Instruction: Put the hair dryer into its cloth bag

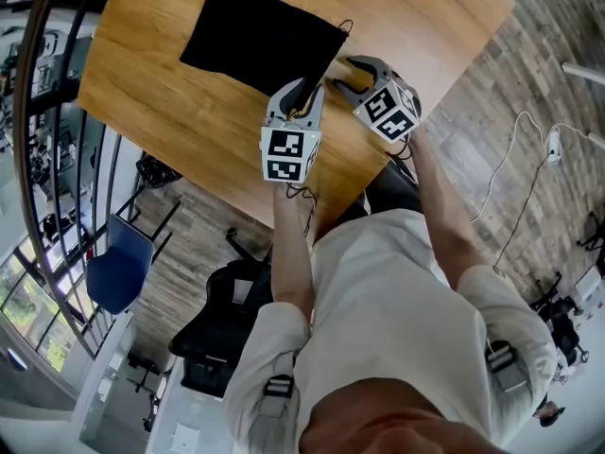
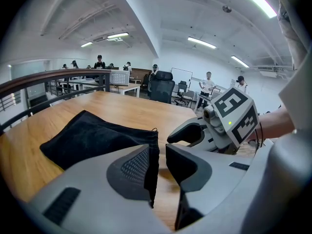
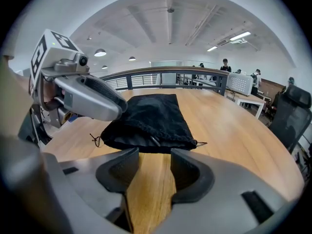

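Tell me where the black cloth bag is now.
In the head view the black cloth bag lies on the wooden table, upper centre, its near edge between the left gripper's jaws, with the right gripper just right of that edge.

Right gripper (image 3: 150, 172) jaws apart (only bare table (image 3: 234, 126) between); black cloth bag (image 3: 148, 121) just ahead.

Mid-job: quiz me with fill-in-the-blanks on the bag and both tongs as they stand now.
1. The cloth bag lying on the table is ____ in colour.
2. The right tongs stand ____, with only bare tabletop between them.
3. Of the left tongs and the right, only the ____ have the bag's cloth between them.
Missing words: black; open; left.
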